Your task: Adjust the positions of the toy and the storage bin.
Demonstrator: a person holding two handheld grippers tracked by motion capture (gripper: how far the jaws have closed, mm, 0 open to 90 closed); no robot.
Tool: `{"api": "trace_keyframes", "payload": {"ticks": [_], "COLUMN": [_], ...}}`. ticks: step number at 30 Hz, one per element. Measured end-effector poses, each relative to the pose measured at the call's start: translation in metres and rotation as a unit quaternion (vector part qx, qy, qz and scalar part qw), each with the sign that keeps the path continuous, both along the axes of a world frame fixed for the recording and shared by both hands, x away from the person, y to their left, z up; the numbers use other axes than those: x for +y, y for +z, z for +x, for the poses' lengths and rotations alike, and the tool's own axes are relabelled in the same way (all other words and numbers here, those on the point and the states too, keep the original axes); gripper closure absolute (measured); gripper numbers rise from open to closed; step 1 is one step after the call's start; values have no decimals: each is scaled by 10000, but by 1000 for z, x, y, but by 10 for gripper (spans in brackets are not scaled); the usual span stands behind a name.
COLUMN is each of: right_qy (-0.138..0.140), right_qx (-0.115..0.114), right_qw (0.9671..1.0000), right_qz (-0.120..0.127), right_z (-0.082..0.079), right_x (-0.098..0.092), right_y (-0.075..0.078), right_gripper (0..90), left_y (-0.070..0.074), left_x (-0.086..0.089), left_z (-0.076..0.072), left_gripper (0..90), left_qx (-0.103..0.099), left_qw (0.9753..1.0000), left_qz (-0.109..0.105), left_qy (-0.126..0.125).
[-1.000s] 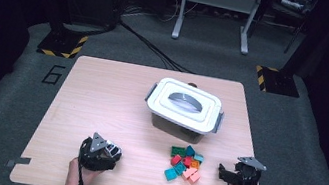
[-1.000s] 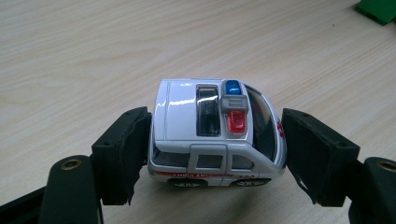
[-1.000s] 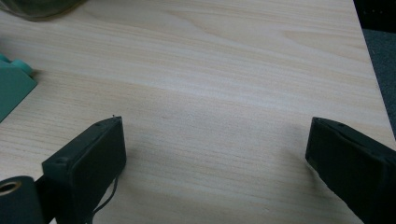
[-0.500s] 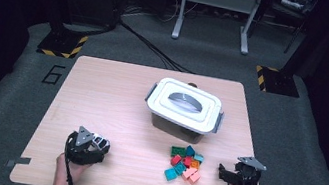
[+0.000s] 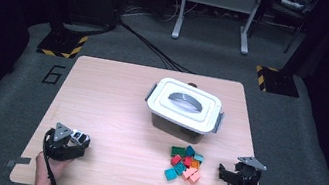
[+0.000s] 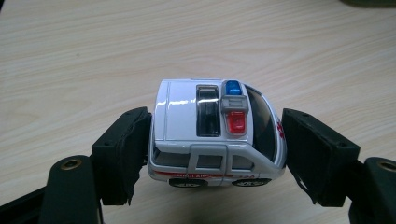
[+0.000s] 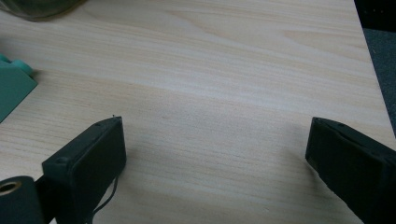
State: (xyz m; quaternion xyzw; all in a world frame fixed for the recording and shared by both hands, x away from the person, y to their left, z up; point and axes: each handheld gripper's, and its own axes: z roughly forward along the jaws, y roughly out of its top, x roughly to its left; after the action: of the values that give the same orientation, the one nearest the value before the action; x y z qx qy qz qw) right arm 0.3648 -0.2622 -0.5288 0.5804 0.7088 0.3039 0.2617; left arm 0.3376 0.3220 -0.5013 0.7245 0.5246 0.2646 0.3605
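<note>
Dark floor and black equipment stands surround a pale wooden tabletop [image 5: 110, 98], marked with a "6" on the floor at its left edge. Largest on it is a white-lidded storage box [image 5: 184, 107] with grey side latches and a recessed grey handle, standing right of centre toward the far side. Nearer the person, just in front of that box, lies a loose pile of small toy bricks [image 5: 184, 163] in green, teal, red and orange, touching one another.

At the near left corner the left gripper [image 5: 77, 139] rests low over the wood, held by a hand [image 5: 49, 167] coming in from the bottom edge. Its fingers [image 6: 122, 156] stand on either side of a white toy ambulance [image 6: 217, 133] with a blue and red roof light. The left pad presses the rear of the car; the right pad sits just beside its front, and I cannot tell whether it touches. The ambulance stands on its wheels on the wood.

At the near right corner the right gripper [image 5: 222, 172] sits close to the bricks, its fingers [image 7: 91, 161] spread wide apart over bare wood, holding nothing.
</note>
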Motion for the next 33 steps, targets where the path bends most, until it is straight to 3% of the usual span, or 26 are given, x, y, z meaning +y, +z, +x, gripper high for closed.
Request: {"api": "trace_keyframes", "payload": {"ticks": [4, 7, 8, 14, 17, 33], "right_qy": [-1, 0, 1, 1, 2, -7], "right_qx": [0, -1, 0, 0, 1, -5], "right_qw": [10000, 10000, 10000, 10000, 10000, 10000], "right_qz": [0, 0, 0, -1, -1, -6], "right_z": [0, 0, 0, 0, 0, 0], "right_x": [0, 0, 0, 0, 0, 0], "right_y": [0, 0, 0, 0, 0, 0], "right_gripper": [44, 44, 44, 44, 44, 43], "left_y": [-2, -3, -4, -8, -11, -23], "left_x": [13, 24, 27, 46, 53, 65], "left_z": [-2, -4, -4, -8, -8, -9], "left_gripper": [258, 258, 258, 258, 258, 257], "left_qx": [-67, 23, -52, 54, 9, 266], "left_qw": [9998, 9996, 9993, 9981, 9974, 9966], "left_qz": [0, 15, -11, -45, -49, 74], "left_qy": [201, 289, 372, 610, 722, 778]}}
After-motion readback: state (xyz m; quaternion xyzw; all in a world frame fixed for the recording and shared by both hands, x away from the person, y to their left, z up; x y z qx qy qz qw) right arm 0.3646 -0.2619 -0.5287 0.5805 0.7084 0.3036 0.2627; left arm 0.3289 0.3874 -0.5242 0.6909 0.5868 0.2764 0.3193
